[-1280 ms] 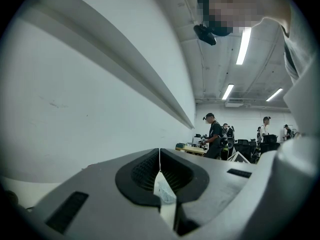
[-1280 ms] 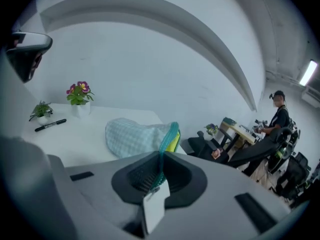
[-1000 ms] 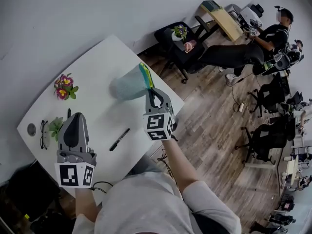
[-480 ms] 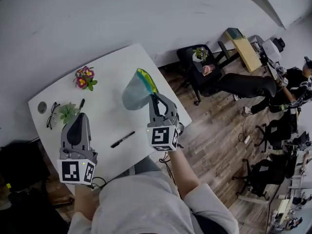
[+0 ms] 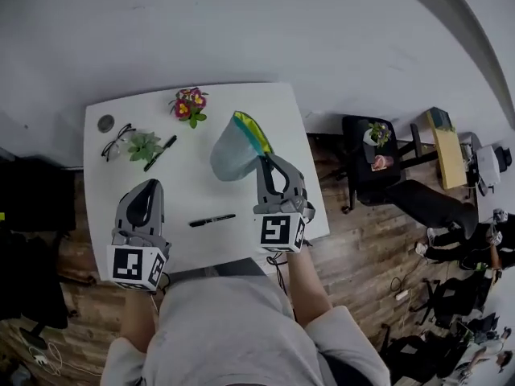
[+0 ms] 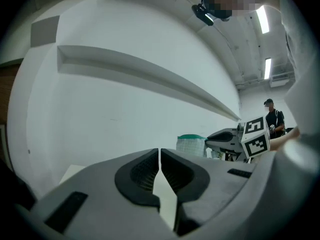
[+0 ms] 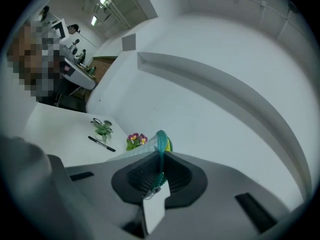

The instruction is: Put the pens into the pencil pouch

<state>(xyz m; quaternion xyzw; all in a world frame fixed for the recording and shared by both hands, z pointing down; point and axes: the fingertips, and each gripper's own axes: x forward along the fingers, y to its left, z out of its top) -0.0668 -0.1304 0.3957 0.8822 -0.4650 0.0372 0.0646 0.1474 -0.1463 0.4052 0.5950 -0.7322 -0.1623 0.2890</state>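
My right gripper (image 5: 266, 162) is shut on the zipper edge of a teal mesh pencil pouch (image 5: 236, 149), holding it up above the white table (image 5: 241, 99); the same pouch edge (image 7: 161, 145) runs between the jaws in the right gripper view. One black pen (image 5: 212, 219) lies on the table between the two grippers. A second black pen (image 5: 160, 153) lies farther back by a small green plant, and shows again as pen (image 7: 101, 143). My left gripper (image 5: 148, 190) hovers at the table's near left, shut and empty; its jaws (image 6: 159, 165) are closed together. The pouch (image 6: 190, 145) shows at the right there.
A pink flower sprig (image 5: 187, 104), a green plant sprig (image 5: 143, 145), glasses (image 5: 117, 140) and a small round disc (image 5: 105, 123) sit toward the back of the table. Black chairs (image 5: 370, 163) and a person stand on the wooden floor to the right.
Both grippers have shifted relative to the table, the right lifting the pouch a little. The head view has swung, so the table now sits squarer and the room to the right is less in view.
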